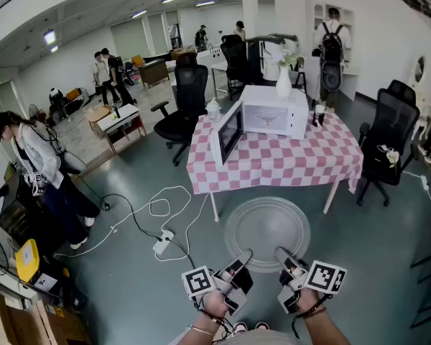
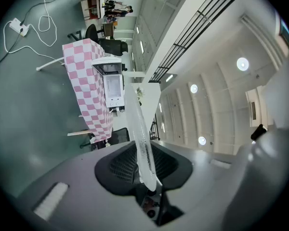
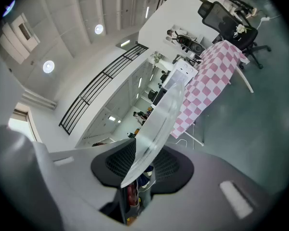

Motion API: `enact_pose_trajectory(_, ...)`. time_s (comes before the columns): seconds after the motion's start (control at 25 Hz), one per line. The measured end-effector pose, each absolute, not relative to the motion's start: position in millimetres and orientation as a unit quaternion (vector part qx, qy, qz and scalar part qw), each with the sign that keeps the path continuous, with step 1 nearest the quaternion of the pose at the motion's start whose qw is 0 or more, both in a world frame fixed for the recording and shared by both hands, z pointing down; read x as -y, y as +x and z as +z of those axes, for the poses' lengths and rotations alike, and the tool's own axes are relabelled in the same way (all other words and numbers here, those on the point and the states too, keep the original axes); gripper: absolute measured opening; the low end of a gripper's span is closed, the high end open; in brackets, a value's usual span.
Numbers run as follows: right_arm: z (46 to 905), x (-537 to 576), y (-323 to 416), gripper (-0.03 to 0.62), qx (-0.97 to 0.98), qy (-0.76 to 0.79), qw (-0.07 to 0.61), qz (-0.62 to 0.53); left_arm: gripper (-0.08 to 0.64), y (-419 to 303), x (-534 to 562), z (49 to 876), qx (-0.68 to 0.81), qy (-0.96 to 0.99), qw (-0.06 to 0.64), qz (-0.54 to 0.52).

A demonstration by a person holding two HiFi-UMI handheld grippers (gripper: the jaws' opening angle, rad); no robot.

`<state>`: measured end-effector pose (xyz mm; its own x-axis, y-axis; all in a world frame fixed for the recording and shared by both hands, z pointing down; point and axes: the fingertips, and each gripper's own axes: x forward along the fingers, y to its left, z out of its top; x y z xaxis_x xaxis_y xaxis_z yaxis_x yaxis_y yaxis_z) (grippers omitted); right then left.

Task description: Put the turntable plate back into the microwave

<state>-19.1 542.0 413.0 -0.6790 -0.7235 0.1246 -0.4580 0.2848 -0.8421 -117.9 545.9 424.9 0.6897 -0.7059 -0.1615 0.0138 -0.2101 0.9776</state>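
At twelve o'clock stands the checked-cloth table [image 1: 273, 165], and on it the white microwave [image 1: 274, 112] with its door [image 1: 228, 131] swung open. We hold the clear turntable plate [image 1: 267, 225] in the air at six o'clock, well apart from the microwave. Our left gripper [image 1: 241, 257] pinches its rim at seven o'clock and our right gripper [image 1: 284, 256] at five o'clock, both pairs of jaws pressed onto the glass.

- The left hand-held gripper [image 1: 242, 257] points forward, roughly level, its jaws clamped on the near rim of the turntable plate [image 1: 266, 225].
- The right hand-held gripper [image 1: 282, 254], just beside it, grips the same rim.
- The left hand [image 1: 214, 305] and right hand [image 1: 307, 306] sit side by side.
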Motion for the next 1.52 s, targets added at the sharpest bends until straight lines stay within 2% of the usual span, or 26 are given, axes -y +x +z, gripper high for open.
enact_pose_trajectory(0.32,416,-545,-23,0.098,-0.76,-0.379,0.157,-0.504,0.067,-122,-544,421,0.245,0.714,0.578,-0.31)
enact_pose_trajectory(0.68,409,-543,-26,0.098,-0.793,-0.38,0.151,-0.452,0.067,-124,-545,420,0.237,0.719,0.574,-0.311)
enact_pose_trajectory(1.52,429,-521,-38,0.098,-0.756,-0.406,0.179,-0.481,0.073,-136,-513,435,0.212,0.727,0.59,-0.28)
